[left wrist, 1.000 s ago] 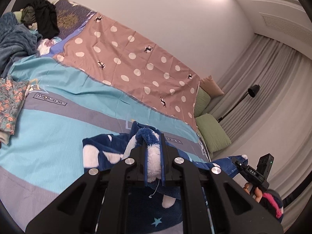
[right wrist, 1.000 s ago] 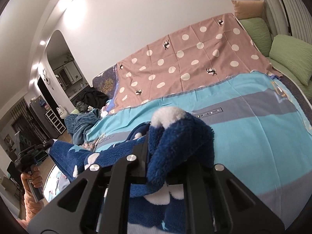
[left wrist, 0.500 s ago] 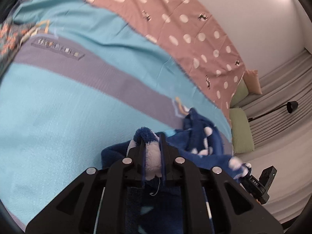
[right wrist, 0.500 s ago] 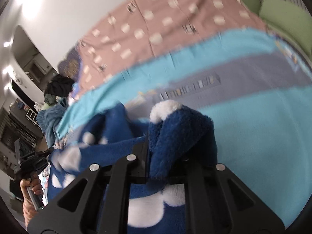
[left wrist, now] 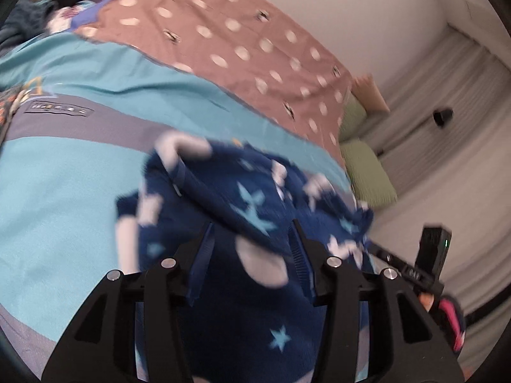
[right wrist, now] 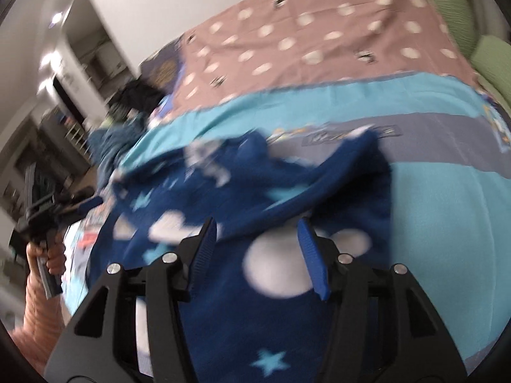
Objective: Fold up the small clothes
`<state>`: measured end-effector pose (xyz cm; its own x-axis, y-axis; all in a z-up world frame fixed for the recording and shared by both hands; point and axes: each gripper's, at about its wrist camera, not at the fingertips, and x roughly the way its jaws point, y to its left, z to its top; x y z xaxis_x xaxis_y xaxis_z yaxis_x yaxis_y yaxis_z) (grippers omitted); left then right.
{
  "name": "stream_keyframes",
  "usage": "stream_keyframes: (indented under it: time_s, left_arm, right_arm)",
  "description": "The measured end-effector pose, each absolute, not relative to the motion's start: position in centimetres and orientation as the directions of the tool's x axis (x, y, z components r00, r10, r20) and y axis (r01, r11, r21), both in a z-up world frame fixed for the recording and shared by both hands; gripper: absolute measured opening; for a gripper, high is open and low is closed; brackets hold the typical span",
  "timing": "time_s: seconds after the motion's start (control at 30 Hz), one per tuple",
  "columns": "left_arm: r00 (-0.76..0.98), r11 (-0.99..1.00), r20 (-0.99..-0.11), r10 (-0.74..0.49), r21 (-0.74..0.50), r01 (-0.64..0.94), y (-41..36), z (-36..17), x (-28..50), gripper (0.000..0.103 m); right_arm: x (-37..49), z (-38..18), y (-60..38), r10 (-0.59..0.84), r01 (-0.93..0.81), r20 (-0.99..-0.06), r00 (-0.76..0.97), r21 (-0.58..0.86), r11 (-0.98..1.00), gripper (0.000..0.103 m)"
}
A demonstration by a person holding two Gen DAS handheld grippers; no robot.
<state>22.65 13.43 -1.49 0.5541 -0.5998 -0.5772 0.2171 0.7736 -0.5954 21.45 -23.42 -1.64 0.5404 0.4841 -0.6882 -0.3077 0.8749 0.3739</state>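
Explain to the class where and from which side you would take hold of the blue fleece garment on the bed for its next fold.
Probably the blue fleece garment is best pinched at the raised, doubled-over edge: it stands proud of the bedsheet, so a finger can slip beneath. Come from the near side, low; both grippers' jaws have just opened, releasing it.

both grippers, left (left wrist: 250,239) and right (right wrist: 257,236), jaws just opened.

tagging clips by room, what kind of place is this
Most likely a bedroom at home. The navy star-print garment lies on a bed spread with a turquoise and grey sheet and a pink polka-dot sheet, with green pillows at one end and pale curtains behind them.
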Motion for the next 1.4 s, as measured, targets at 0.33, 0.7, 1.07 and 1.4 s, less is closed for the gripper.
stream_keyframes:
  time_s: [0.33,0.7,1.07,1.4]
  left_arm:
    - [0.432,0.824,-0.703,-0.565,-0.506,0.254,6.4,-4.3,29.1,0.056]
    - [0.657,0.932,-0.718,-0.231,-0.356,-0.061,14.4,-5.7,30.7,0.06]
    - [0.57,0.977,-0.8,-0.188,-0.091,0.194,7.2,-5.4,34.1,0.058]
    - [0.759,0.989,-0.636,-0.138,-0.041,0.145,8.3,-1.4,32.4,0.006]
  right_arm:
    - [27.1,-3.2,-19.0,0.455,-0.311,-0.734,0.504,0.337,0.889,0.057]
    - [27.3,-4.6,-27.3,0.263,-0.042,-0.72,0.642,0.309,0.95,0.061]
    - [30.0,-4.6,-18.1,0.208,-0.39,-0.784,0.585,-0.047,0.92,0.075]
    - [30.9,-1.3,-19.2,0.234,-0.298,-0.691,0.684,0.029,0.954,0.023]
